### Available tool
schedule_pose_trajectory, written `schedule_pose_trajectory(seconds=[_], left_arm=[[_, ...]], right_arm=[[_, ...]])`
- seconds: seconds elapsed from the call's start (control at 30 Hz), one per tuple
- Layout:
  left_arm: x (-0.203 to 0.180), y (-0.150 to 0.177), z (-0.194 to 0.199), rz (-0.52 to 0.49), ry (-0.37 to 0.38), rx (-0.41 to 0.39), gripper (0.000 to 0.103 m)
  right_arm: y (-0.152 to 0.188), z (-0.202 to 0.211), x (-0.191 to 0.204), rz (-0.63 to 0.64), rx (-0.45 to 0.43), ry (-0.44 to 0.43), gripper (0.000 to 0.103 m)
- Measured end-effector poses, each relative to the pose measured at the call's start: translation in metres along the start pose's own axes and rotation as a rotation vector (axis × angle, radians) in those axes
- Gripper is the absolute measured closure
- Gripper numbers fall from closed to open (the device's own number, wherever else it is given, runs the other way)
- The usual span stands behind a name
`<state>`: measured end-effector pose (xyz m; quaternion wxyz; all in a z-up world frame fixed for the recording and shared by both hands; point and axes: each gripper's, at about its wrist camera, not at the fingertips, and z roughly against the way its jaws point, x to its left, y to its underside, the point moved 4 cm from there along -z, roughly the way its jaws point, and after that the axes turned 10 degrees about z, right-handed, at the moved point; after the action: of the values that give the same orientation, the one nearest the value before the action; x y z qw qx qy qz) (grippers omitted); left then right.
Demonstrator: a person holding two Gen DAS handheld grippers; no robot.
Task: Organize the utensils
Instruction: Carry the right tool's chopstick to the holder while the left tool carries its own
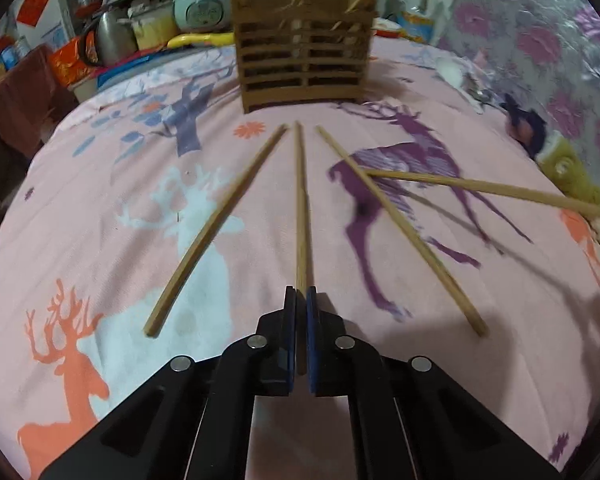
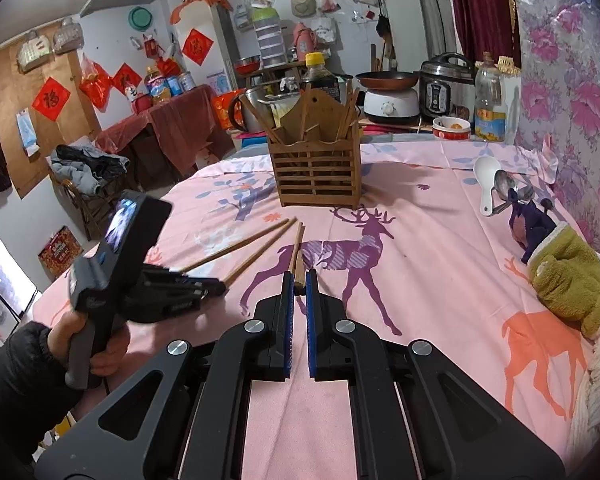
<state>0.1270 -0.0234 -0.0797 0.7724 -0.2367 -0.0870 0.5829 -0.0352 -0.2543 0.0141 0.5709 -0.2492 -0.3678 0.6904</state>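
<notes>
Now the left claw [image 1: 301, 294] is closed on the near end of a chopstick [image 1: 301, 200], which runs straight ahead toward the holder [image 1: 304, 68]. In the right wrist view that claw [image 2: 216, 286] sits low at left, gripped by a hand [image 2: 96, 344] in a dark sleeve, its chopstick angling up toward the holder [image 2: 316, 172].

The right claw [image 2: 299, 282] is shut on another chopstick [image 2: 298, 252], pinched at its near end, the far end pointing at the holder. From the left wrist view this stick [image 1: 492, 190] comes in from the right edge, above the cloth, casting a shadow.

Two loose chopsticks lie on the pink deer-print cloth [image 1: 100, 208] covering the counter, one left of the held stick [image 1: 216, 232] and one right of it [image 1: 400, 232], fanning out from near the holder's base. The wooden slatted holder stands upright at the far middle of the cloth, with several chopsticks already standing in it.

A white spoon [image 2: 485, 184] and a metal spoon [image 2: 506, 186] lie touching at the far right, near a purple cloth [image 2: 530, 226] and a green towel [image 2: 568, 280].
</notes>
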Motion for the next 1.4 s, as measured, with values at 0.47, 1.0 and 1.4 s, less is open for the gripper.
schedule_pose_trajectory(seconds=[0.47,1.0,1.4], left_arm=[[-0.04,-0.06,0.157,-0.009,0.052,-0.221,0.098],[-0.002,-0.145,0.094,0.154,0.07,0.043,0.098],[0.011,-0.214,0.044,0.276,0.095,0.272,0.098]], right_arm=[[-0.06,0.023,0.003,0.051,-0.111,0.035,0.096],[-0.133,0.011,-0.023,0.031,-0.154,0.074,0.096],[-0.214,-0.012,-0.037,0.05,-0.194,0.125,0.096]])
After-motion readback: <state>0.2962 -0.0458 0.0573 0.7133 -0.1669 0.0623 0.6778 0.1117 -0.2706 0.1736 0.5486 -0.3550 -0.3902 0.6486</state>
